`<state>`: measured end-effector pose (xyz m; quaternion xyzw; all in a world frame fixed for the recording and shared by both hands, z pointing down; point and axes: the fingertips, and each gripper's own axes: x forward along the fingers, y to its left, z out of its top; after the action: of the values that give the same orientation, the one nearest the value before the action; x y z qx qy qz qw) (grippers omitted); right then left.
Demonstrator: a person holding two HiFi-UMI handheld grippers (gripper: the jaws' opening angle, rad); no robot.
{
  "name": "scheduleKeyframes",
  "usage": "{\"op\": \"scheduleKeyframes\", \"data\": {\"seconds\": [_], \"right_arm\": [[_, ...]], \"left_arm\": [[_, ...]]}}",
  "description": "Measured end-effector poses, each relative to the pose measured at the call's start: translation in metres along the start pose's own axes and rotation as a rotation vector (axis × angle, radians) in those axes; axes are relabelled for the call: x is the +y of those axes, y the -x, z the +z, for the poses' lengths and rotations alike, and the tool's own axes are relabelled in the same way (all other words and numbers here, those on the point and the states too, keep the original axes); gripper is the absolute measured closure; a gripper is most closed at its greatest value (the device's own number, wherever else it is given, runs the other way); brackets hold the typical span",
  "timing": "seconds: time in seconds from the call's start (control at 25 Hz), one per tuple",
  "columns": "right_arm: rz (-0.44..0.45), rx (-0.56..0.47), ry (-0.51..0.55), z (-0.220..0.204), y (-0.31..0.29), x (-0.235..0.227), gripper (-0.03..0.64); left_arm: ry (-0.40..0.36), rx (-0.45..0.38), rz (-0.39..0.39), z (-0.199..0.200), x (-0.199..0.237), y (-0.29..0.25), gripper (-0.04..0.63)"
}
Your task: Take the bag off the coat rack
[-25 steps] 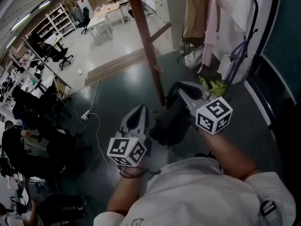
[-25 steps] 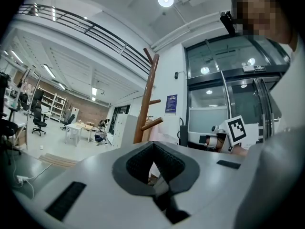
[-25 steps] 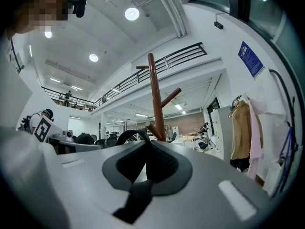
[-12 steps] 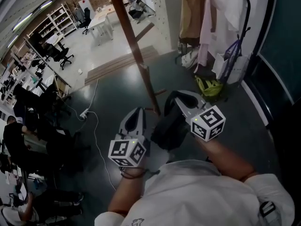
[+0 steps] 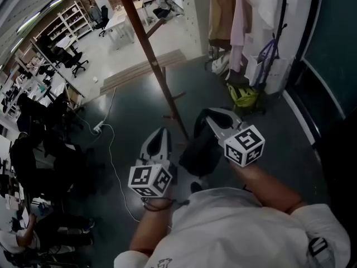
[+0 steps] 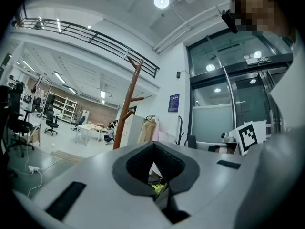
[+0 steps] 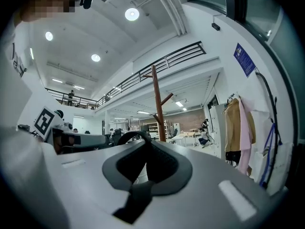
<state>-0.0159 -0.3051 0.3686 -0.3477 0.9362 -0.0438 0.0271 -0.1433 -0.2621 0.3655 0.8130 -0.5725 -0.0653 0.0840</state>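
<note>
The brown wooden coat rack [image 5: 149, 54] stands ahead of me, its pole slanting from top left to the floor; it also shows as the coat rack [image 6: 127, 106] and the coat rack [image 7: 157, 104]. A black bag [image 5: 198, 149] hangs below my right gripper [image 5: 205, 117], just right of the pole's foot and off its pegs. The bag's black strap [image 7: 129, 136] loops over the right gripper [image 7: 143, 178], whose jaws are shut on it. My left gripper [image 5: 159, 134] is beside the bag, left of it. Seen in its own view, the left gripper [image 6: 155, 171] is shut with nothing in it.
Coats and shirts [image 5: 237, 15] hang on a wall rack at the right, with a white bag [image 5: 260, 66] and a yellow-green bag [image 5: 243, 95] on the floor below. A white cable with a power strip [image 5: 99, 128] lies at the left. Desks, chairs and seated people fill the left side.
The rack's pole has slid left and farther off in the head view. The right gripper and the bag have come away from the pole towards me; the left gripper stays beside them.
</note>
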Motion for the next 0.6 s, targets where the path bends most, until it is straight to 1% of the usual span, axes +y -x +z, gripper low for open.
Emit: {"op": "scheduleKeyframes", "data": {"seconds": [0.12,0.32,0.6], "right_arm": [[0.003,-0.010,-0.002,0.000,0.026,0.008,0.592],[0.037,0.017,-0.017,-0.013,0.065,0.028,0.592],[0.057,0.046,-0.030,-0.029,0.107,0.053,0.592]], "left_arm": [[-0.001,0.003,0.022,-0.008,-0.018,0.020,0.589],[0.008,0.031,0.049,-0.031,-0.051,0.062,0.589],[0.020,0.020,0.113,-0.042,-0.069,0.111,0.589]]}}
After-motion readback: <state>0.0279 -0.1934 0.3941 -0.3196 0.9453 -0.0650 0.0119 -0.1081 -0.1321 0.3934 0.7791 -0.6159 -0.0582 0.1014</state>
